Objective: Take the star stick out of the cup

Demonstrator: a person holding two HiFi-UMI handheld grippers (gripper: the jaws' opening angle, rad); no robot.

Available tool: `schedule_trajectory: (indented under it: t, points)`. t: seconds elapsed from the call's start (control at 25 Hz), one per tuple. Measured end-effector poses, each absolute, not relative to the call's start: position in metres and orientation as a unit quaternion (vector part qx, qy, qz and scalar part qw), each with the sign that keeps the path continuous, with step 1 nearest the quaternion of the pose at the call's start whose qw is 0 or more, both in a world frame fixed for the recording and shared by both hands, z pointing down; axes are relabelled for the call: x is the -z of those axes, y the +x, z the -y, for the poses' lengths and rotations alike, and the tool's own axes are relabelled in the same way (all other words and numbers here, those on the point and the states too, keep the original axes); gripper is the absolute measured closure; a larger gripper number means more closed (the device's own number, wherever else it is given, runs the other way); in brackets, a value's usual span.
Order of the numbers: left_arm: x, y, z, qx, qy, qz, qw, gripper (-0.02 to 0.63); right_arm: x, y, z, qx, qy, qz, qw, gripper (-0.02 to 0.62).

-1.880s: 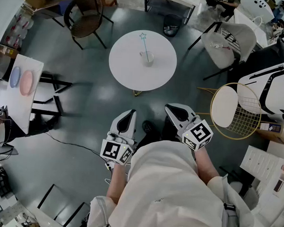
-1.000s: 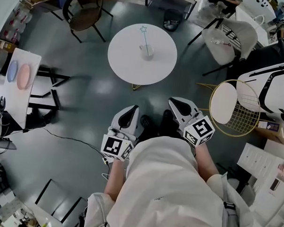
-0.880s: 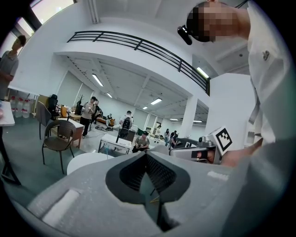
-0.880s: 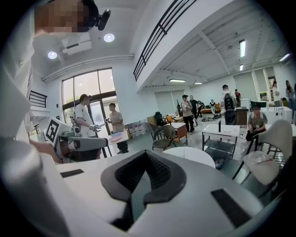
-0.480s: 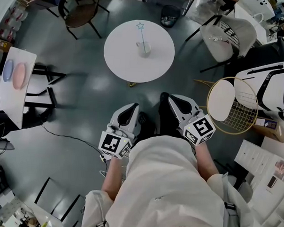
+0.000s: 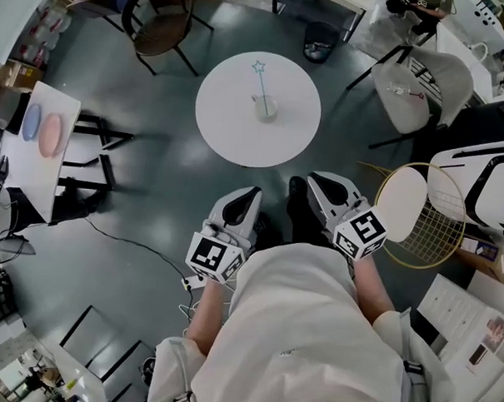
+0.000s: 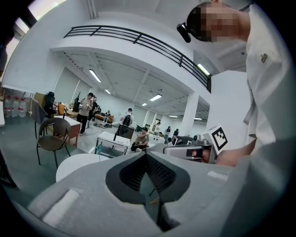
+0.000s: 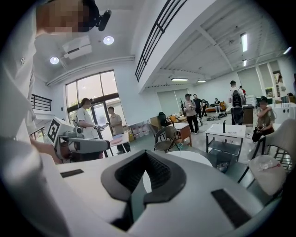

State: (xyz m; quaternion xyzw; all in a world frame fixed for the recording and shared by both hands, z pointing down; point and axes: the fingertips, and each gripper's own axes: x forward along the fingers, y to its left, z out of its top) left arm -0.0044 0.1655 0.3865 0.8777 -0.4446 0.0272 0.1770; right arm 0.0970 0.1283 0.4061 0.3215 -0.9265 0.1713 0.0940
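A small white cup [image 6: 265, 107] stands near the middle of a round white table [image 6: 230, 128]. From it a thin light-blue star stick [image 6: 260, 82] leans up and left, with its star at the top. Both grippers are held low against the person's body, well short of the table. In the head view my left gripper [image 6: 249, 193] and my right gripper [image 6: 316, 179] point toward the table. Each gripper view shows its own jaws closed together, left [image 7: 147, 156] and right [image 8: 142, 161], with nothing between them.
A brown chair [image 6: 160, 25] stands behind the table at the left, a dark bin [image 6: 320, 41] behind it, and a white chair [image 6: 424, 74] at the right. A gold wire chair [image 6: 414, 203] is close on my right. A side table [image 6: 49, 175] with plates stands left. A cable [image 6: 142, 245] crosses the floor.
The view has swung slightly as the person walks on the grey floor. Both grippers stay shut and low in front of the body, and the cup and stick have not moved.
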Motion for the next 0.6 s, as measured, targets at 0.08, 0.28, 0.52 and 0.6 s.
schedule_trajectory:
  t: [0.08, 0.28, 0.52, 0.6]
  points:
    - [-0.384, 0.004, -0.154, -0.020, 0.876, 0.442, 0.192, 0.600, -0.403, 0.098, -0.112, -0.169, 0.312, 0.930, 0.092, 0.586]
    - [-0.385, 0.017, -0.126, -0.030, 0.869, 0.456, 0.191, 0.600, -0.396, 0.093, -0.076, -0.161, 0.266, 0.947, 0.083, 0.586]
    - [-0.388, 0.039, -0.095, -0.049, 0.857, 0.477, 0.188, 0.600, -0.390, 0.099, -0.048, -0.183, 0.191, 0.963, 0.058, 0.588]
    - [-0.389, 0.048, -0.089, -0.052, 0.852, 0.486, 0.190, 0.600, -0.390, 0.104, -0.043, -0.190, 0.175, 0.964, 0.056, 0.588]
